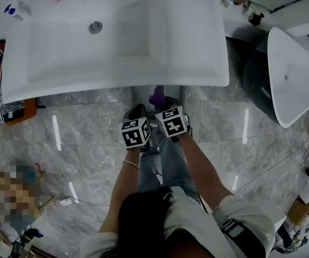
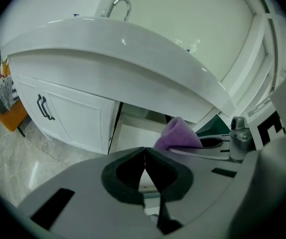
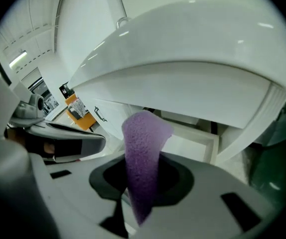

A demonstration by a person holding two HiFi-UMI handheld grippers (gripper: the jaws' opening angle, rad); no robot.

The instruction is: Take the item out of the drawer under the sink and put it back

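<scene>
Seen from above, a person stands at a white sink (image 1: 117, 79) on a grey marble floor (image 1: 79, 144), with a gripper in each hand held close together just below the basin's front edge. The right gripper (image 3: 143, 183) pinches a purple sponge (image 3: 142, 153) between its jaws. The sponge stands upright out of them, lifted clear of the open drawer (image 3: 193, 143) under the sink, which shows white behind it. The left gripper (image 2: 144, 171), just beside it, has its jaws pressed together with nothing between them. To its left is a closed white cabinet door (image 2: 63, 116).
</scene>
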